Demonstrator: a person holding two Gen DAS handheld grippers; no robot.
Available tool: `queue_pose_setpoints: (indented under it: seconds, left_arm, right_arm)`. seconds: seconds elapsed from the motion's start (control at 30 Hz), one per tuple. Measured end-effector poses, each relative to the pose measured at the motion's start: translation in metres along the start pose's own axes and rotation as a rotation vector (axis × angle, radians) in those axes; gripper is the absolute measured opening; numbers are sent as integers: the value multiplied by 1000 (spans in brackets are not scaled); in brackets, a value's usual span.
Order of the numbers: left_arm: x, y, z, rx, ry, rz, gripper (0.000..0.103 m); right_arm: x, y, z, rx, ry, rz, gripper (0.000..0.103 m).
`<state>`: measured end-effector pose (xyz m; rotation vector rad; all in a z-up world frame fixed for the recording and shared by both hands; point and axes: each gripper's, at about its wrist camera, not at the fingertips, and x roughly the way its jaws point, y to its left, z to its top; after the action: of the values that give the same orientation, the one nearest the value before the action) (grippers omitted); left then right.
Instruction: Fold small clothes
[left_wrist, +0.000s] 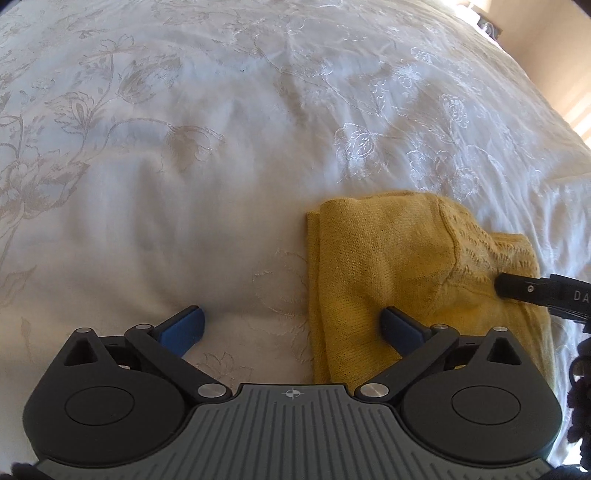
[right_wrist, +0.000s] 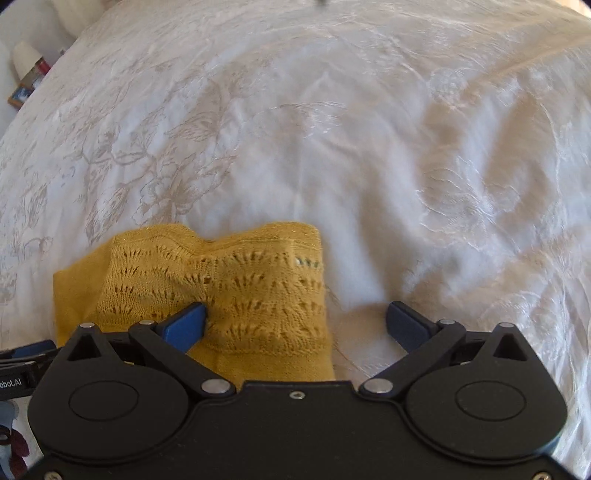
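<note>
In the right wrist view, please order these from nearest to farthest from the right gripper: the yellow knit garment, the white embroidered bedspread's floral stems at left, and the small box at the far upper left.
1. yellow knit garment, at the right gripper.
2. floral stems, left middle of the bedspread.
3. small box, beyond the bed's upper left edge.

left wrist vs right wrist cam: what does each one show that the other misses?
Left wrist only: the plain-knit side of the yellow garment, its left edge between the open left tool fingers, and a sunlit wall strip at far right.

Right wrist only: the garment's lacy openwork panel close up, the open right tool straddling its right edge, and small items beside the bed at upper left.

Both: the same folded garment on the white embroidered bedspread, both tools open, each glimpsing the other tool at the frame edge.
</note>
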<state>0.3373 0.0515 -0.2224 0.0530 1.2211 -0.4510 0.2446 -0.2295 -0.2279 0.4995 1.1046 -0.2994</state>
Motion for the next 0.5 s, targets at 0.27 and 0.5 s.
queue_pose_setpoints:
  seconds: [0.27, 0.5]
  left_arm:
    - [-15, 5, -14, 1, 6, 40, 103]
    - [-21, 4, -30, -7, -11, 98, 103]
  right_arm:
    - [-33, -4, 4, -5, -86, 19, 102]
    - [6, 39, 22, -207, -2, -25, 102]
